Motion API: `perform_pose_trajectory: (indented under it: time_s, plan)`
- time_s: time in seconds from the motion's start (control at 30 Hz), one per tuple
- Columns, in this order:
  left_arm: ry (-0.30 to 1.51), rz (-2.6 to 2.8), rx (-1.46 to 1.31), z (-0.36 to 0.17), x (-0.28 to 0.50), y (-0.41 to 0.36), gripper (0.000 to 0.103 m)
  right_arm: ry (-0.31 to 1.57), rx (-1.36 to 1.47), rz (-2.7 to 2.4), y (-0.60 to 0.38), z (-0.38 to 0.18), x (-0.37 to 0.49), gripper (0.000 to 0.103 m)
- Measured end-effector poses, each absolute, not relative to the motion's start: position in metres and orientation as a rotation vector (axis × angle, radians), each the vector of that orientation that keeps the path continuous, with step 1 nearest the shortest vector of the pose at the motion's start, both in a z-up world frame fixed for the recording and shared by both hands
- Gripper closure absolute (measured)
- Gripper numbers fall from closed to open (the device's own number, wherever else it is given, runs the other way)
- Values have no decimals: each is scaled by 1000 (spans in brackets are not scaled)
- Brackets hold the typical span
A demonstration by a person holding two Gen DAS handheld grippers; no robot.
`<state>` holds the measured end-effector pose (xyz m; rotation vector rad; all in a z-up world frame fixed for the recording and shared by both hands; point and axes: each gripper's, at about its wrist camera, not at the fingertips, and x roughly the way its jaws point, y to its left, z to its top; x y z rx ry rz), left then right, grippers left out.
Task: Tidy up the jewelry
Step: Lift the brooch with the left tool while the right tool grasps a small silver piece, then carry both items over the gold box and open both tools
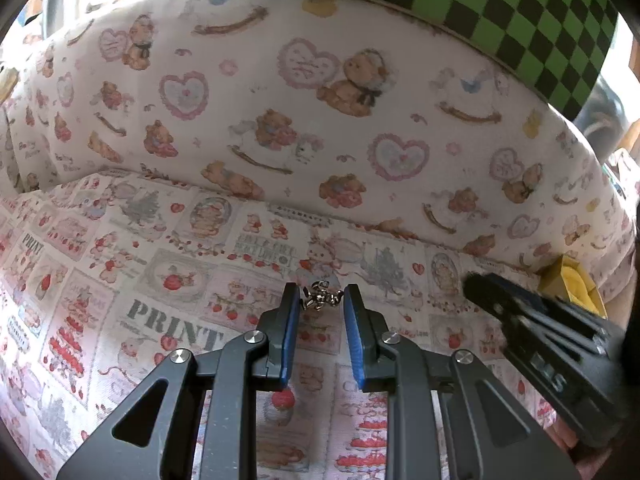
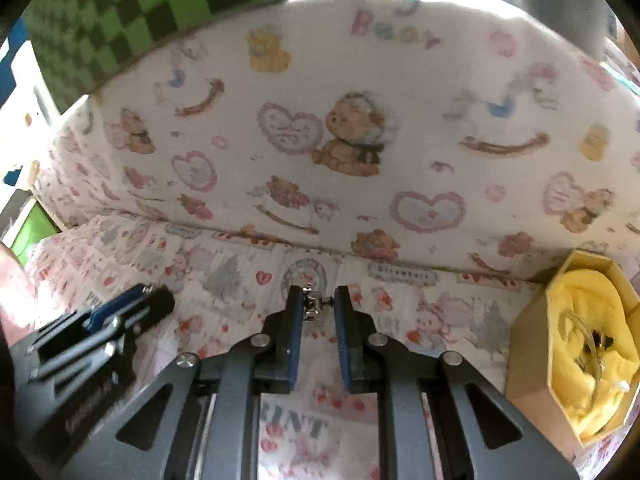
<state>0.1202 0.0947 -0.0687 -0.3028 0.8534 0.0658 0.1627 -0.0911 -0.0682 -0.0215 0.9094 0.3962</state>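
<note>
1. The left tool (image 1: 321, 300) points down at a bed sheet (image 1: 120, 280) printed with strawberries and small cartoon animals, its blue pads pinching a small silver earring (image 1: 320, 298) at the fingertips, so the jaws stand narrow and clamped on the metal piece.
2. The right tool (image 2: 318, 304), seen from its own camera, also grips a small silver earring piece (image 2: 312, 306) between its blue pads, jaws drawn close onto it.
3. Each tool shows in the other's view: the right one enters at the left camera's right edge, the left one at the right camera's left edge, both low over the sheet and near each other.
4. A pillow (image 1: 320, 100) patterned with teddy bears, hearts and rocking horses stands behind both tools.
5. A green-and-black checked cushion (image 1: 500, 4) sits above and behind the pillow.
6. An open gold box (image 2: 532, 340) lined with yellow cloth rests on the sheet to the right, beside the pillow, with a clear looped piece lying inside.
</note>
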Motion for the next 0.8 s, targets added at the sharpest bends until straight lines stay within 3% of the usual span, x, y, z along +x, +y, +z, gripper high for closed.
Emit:
perform_pose_trajectory:
  time_s: [0.17, 0.43, 0.8]
  plan:
    - [816, 45, -291, -65, 114, 91, 82, 829, -43, 433, -113, -57, 133, 88]
    - [564, -33, -153, -26, 73, 61, 82, 488, -56, 441, -179, -22, 66, 89]
    - [452, -159, -31, 11, 62, -9, 82, 440, 81, 294, -265, -19, 75, 89]
